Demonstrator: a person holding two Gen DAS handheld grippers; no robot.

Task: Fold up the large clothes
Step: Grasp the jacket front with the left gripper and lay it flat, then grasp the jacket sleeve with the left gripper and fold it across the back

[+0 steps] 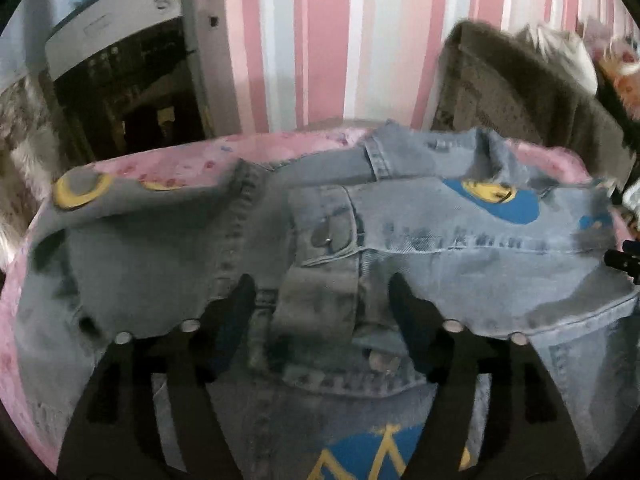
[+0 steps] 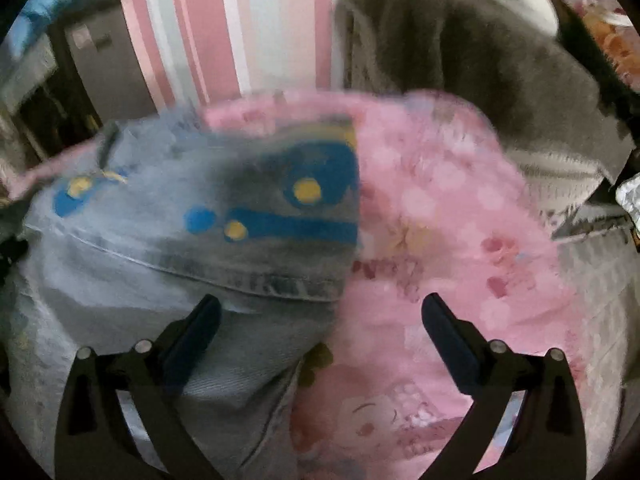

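denim jacket (image 1: 400, 220) lies sleeves-in on the pink blanket (image 2: 440, 220). left hand-held gripper (image 1: 322, 286) spread over its middle, right hand-held gripper (image 2: 322, 308) spread at its three o'clock edge, both pinching nothing. next, i'd say: grab the hem, fold toward twelve.

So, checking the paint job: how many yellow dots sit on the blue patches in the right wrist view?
3: one large dot upper centre, one lower centre, one far left. Folds may hide more.

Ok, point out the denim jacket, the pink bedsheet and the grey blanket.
denim jacket (image 1: 460, 280): left wrist view, front panel.
pink bedsheet (image 2: 440, 208): right wrist view, bare patch.
grey blanket (image 2: 460, 52): right wrist view, draped middle.
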